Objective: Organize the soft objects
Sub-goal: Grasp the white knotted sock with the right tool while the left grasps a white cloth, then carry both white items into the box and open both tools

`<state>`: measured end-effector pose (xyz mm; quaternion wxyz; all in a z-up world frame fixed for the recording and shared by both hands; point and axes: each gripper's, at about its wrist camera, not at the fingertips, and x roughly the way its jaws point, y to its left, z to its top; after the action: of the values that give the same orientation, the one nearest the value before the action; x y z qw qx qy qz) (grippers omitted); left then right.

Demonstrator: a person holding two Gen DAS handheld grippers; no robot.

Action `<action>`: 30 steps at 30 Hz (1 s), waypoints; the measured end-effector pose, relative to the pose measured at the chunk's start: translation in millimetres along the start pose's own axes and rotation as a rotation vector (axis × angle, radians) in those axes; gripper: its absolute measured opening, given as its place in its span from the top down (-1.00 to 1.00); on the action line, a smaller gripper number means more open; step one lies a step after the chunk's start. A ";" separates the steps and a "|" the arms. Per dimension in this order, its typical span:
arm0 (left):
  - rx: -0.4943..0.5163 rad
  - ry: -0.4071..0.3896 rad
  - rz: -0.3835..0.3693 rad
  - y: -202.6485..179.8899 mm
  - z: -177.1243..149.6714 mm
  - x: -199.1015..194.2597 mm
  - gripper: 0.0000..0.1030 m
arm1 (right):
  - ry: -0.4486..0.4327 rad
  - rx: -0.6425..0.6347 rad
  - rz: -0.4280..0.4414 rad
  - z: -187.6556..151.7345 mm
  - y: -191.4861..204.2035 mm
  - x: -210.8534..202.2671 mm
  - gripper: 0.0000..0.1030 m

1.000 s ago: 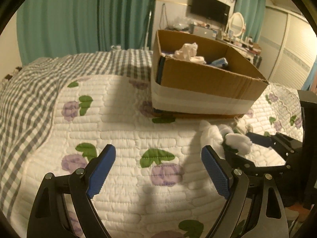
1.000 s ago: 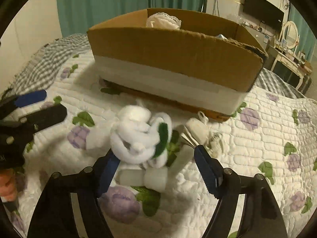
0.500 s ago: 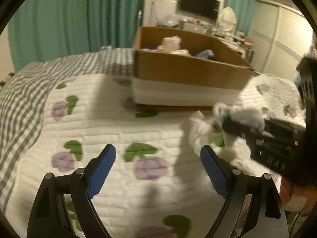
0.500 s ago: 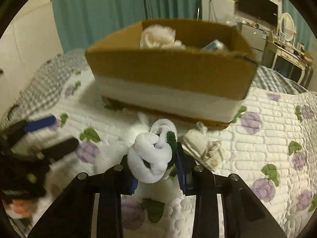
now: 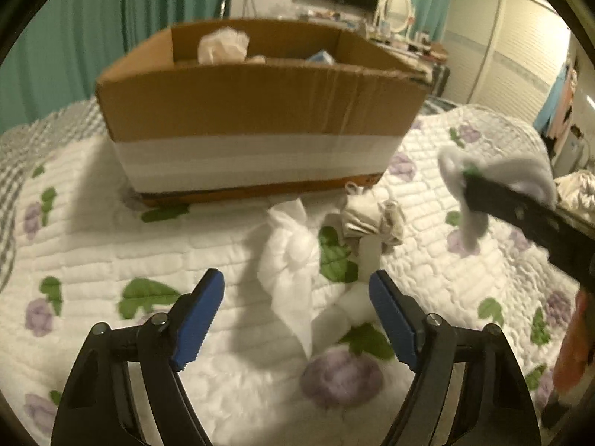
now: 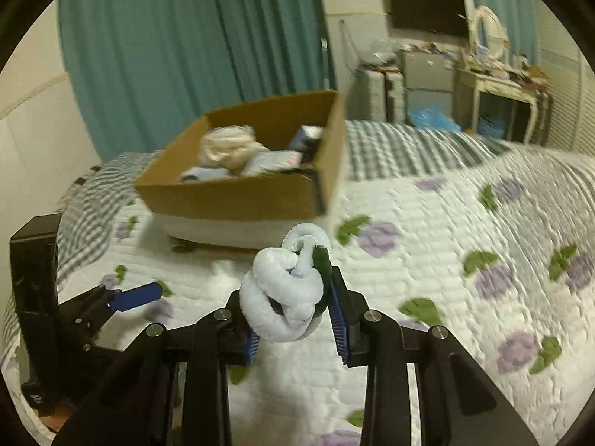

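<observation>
My right gripper (image 6: 297,319) is shut on a knotted white sock bundle (image 6: 286,297) with a green patch and holds it above the quilt; it also shows at the right of the left wrist view (image 5: 498,178). My left gripper (image 5: 297,312) is open and empty, low over the bed, with a white cloth (image 5: 293,260) between its fingertips. A beige rolled sock bundle (image 5: 372,219) lies just beyond. The open cardboard box (image 5: 256,100) stands behind them with soft items inside; it also shows in the right wrist view (image 6: 238,193).
The white floral quilt (image 6: 465,260) covers the bed, with a grey checked blanket (image 6: 401,148) behind the box. Teal curtains (image 6: 186,55), a dresser with a mirror (image 6: 494,74) and a TV (image 6: 427,11) stand beyond the bed. The left gripper shows at the left (image 6: 134,295).
My right gripper closed on the white sock bundle and lifted it off the quilt, up and to the right. My left gripper moved right, closer to the white cloth and beige bundle.
</observation>
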<state>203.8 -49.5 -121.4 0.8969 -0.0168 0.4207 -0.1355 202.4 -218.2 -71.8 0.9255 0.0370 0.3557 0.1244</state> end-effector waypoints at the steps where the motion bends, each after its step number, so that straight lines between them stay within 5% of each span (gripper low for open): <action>1: -0.009 0.006 -0.007 1.1 1.2 5.1 -0.54 | 0.009 0.011 -0.011 -2.6 -3.6 3.5 0.40; 10: 0.054 0.007 0.013 -6.5 -1.6 29.2 0.37 | 0.049 0.004 -0.051 -10.0 -5.0 22.9 0.40; 17: 0.099 -0.037 0.005 -1.9 -6.0 -10.6 0.45 | 0.037 -0.005 -0.046 -14.6 0.1 15.0 0.40; 30: 0.117 -0.165 0.069 -15.5 15.3 -121.1 0.45 | -0.112 -0.034 0.004 7.2 38.6 -69.3 0.40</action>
<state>138.1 -34.5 -18.4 0.9320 0.0391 0.3372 -0.1270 149.7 -198.5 -15.4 0.9443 0.0290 0.3010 0.1299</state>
